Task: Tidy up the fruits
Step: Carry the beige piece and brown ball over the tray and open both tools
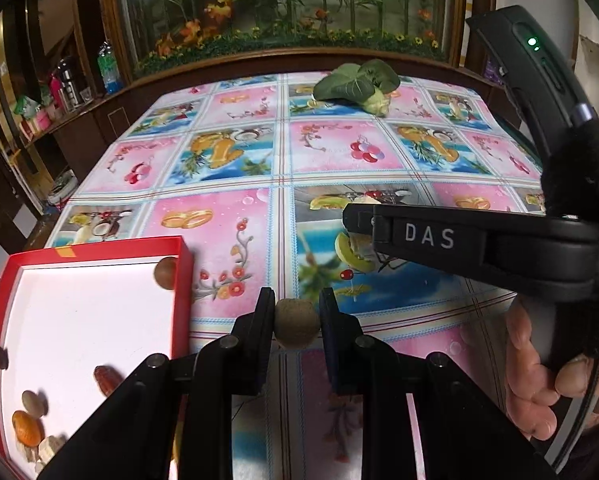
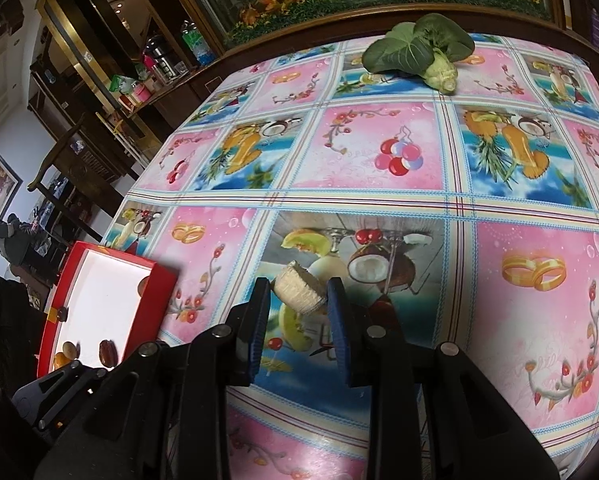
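Two carried pieces: a round brown fruit [image 1: 297, 323] is pinched between the pads of the left gripper [image 1: 296, 322]; a pale ribbed chunk [image 2: 299, 289] sits tilted between the fingers of the right gripper [image 2: 299, 294]
Where they are: both are above the tablecloth [image 1: 235, 168], just right of the red box [image 1: 185, 280], neither inside it yet
Already in the box: a brown ball [image 1: 165, 273] at the far right corner, a date [image 1: 106, 379], a small pale nut [image 1: 33, 403] and an orange piece [image 1: 27, 426] near the front
Risk, left: the fruit is round and held only at two small spots, so a jolt or slight easing could likely let it roll off across the cloth
Risk, right: the chunk looks held askew near one edge; it could twist out
Risk, box: the low wall lies beside the left fingers, and a shallow approach could nudge it
Pose, left: fingers level, pointing forward, closed on the fruit
Pose, right: reaches across in front of the left one, a hand [image 1: 539, 392] wrapped round its grip, fingers closed against the chunk
Far edge: a leafy green vegetable [image 1: 359, 84] lies well apart
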